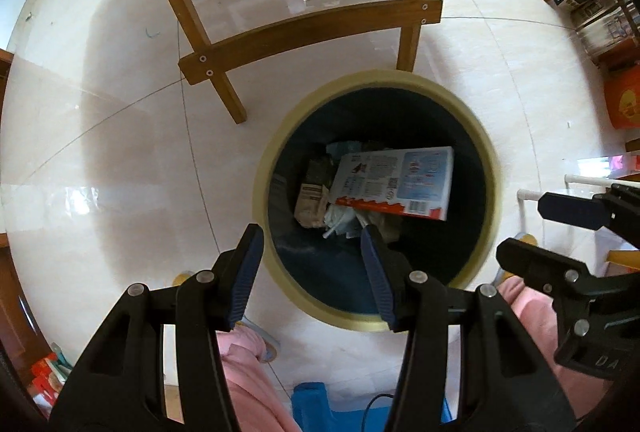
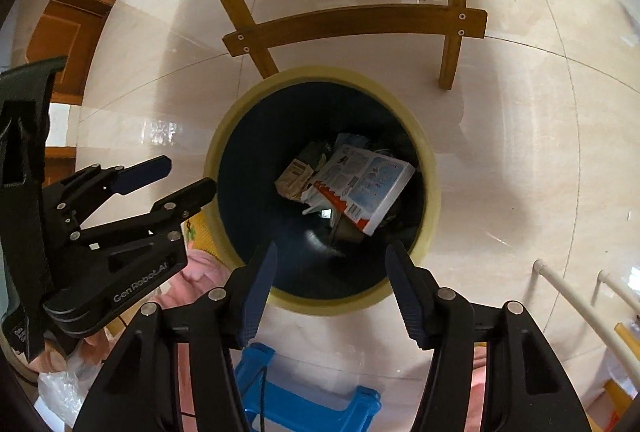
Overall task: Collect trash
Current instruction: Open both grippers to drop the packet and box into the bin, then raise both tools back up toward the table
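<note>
While both claws hang over it, the pale tiled floor [image 1: 120,152] fills most of each view, with the wooden chair frame [image 1: 312,32] across the upper part. Next in size is the trash bin [image 1: 494,168], a dark tub with a yellowish rim: it sits right of centre in the left wrist view and at the centre of the right wrist view.

Inside it the trash already lies at the bottom. The white and red carton [image 1: 396,180] rests on top, its long axis running left to right in the left wrist view and slanting from upper left to lower right in the right wrist view. A brown paper packet [image 1: 314,192] lies just beside it on the left, with crumpled wrappers beneath.

The right gripper [image 2: 330,252] stands open and empty, its tips straddling the bin's lower rim, so the mouth lies directly ahead of it. The left gripper [image 1: 312,236] is also open with nothing between its fingers; one tip hangs over the opening, the other outside the rim to the left.

By my reading the right claw is the better centred over the bin, and nothing remains held to drop.
</note>
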The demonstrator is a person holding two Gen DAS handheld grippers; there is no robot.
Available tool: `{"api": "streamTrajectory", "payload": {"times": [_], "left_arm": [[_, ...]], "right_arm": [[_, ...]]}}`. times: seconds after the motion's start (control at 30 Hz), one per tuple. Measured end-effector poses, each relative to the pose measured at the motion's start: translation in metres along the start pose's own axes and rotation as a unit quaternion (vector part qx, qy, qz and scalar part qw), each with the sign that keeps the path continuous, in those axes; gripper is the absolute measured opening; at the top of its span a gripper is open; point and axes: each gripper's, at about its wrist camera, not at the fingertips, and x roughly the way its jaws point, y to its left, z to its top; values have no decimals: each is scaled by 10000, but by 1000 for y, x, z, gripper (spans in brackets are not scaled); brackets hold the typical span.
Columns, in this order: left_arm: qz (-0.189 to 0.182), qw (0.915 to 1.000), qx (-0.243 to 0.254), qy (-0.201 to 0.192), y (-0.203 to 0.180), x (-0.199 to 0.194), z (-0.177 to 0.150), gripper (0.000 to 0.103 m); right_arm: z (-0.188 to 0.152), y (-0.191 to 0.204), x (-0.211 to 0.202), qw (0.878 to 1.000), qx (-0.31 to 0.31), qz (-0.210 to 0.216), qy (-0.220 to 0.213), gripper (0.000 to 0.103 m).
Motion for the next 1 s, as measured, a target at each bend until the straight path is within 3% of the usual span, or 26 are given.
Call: {"api": "streamTrajectory", "payload": {"times": [0.3,0.57,0.83,1.0], "left_arm": [[-197,9995,-126,-206,-5,-80,1,48],[-232,9986,-176,-446,-9,-188,-2,48],[-130,9930,-451,-1086,5,-324,12,48],[88,9871,-577,-1489,21,-389,37,48]], "right_arm": [[-12,5,-66,9997,116,81,-216,57],[-22,22,-179,9970,-15,69,-775,57],[-25,47,-304,9872,-226,106,-1574,57],[-15,61,-371,9781,-220,259,-2054,57]]}}
